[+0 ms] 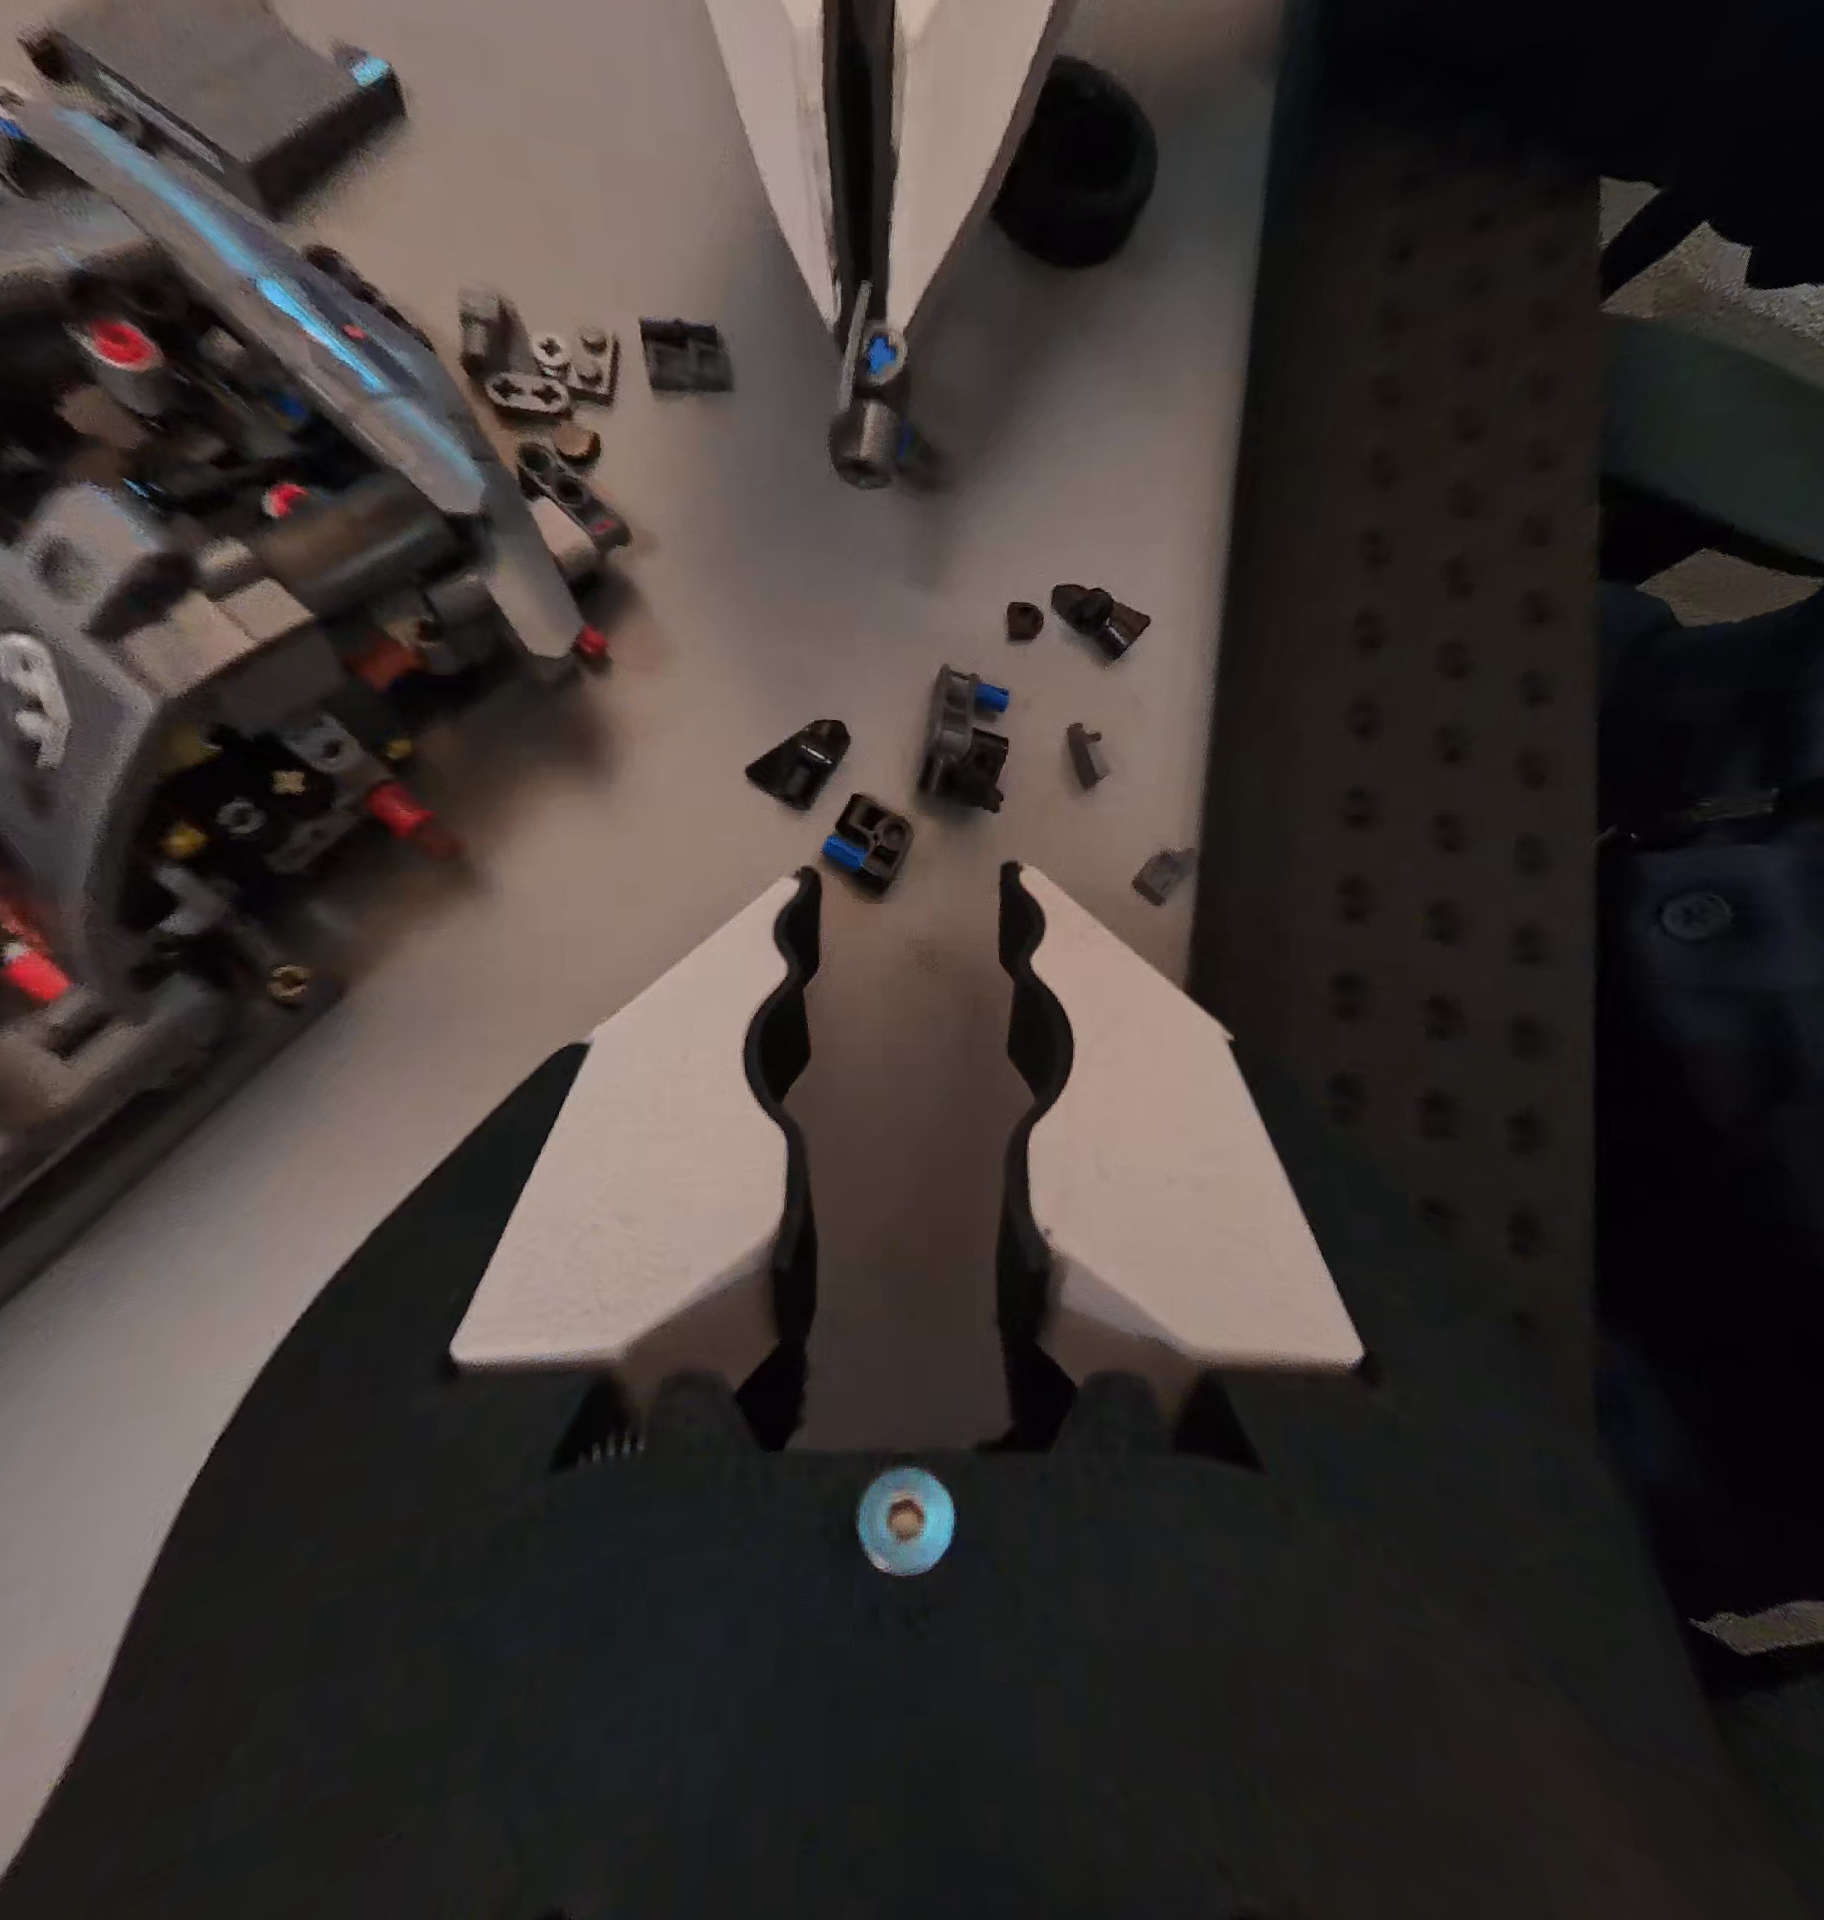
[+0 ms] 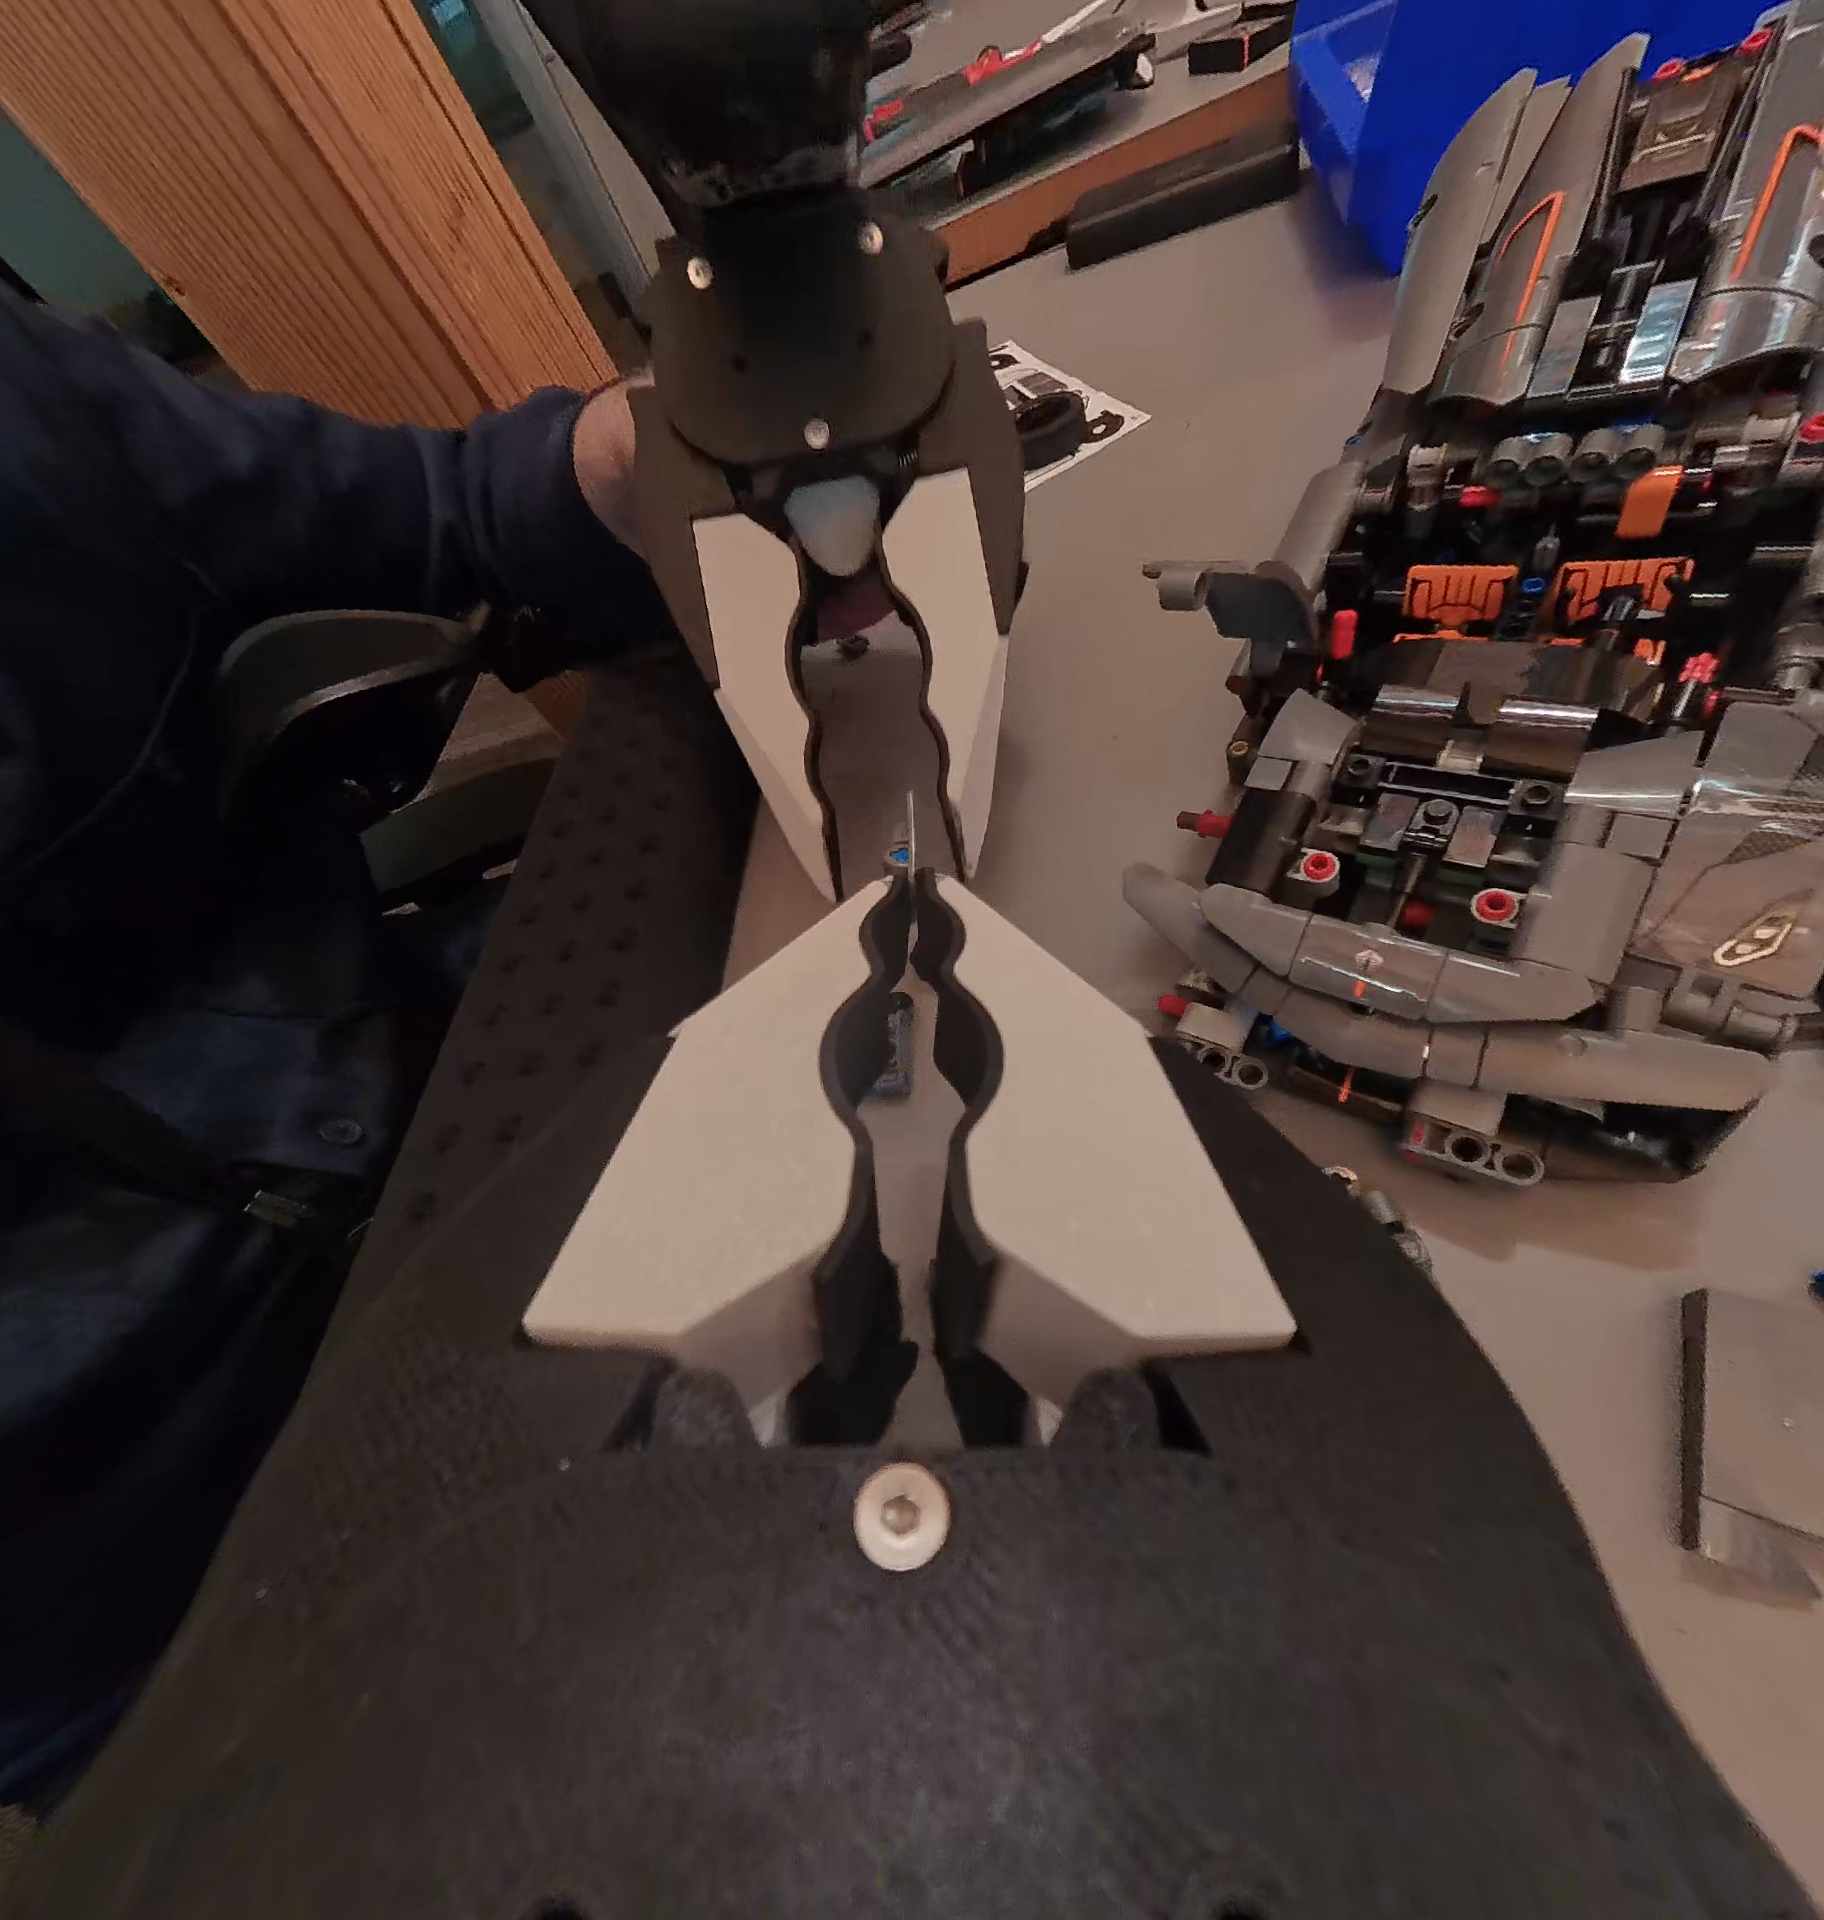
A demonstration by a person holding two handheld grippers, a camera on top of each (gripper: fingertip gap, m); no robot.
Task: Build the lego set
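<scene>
Nearest the left wrist camera, the left gripper (image 1: 908,883) is held with its fingers spread wide and empty above loose small pieces (image 1: 872,826) scattered on the grey table (image 1: 679,177). Opposite it, the right gripper (image 1: 872,312) is seen closed narrowly on a small grey-and-blue part (image 1: 875,410). Off to one side, the partly built grey car model (image 2: 1510,790) is set on the table, well apart from both grippers.

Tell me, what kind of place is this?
Probably a workshop or lab desk: a grey table with loose bricks, a half-built car model, and a blue bin behind.
</scene>
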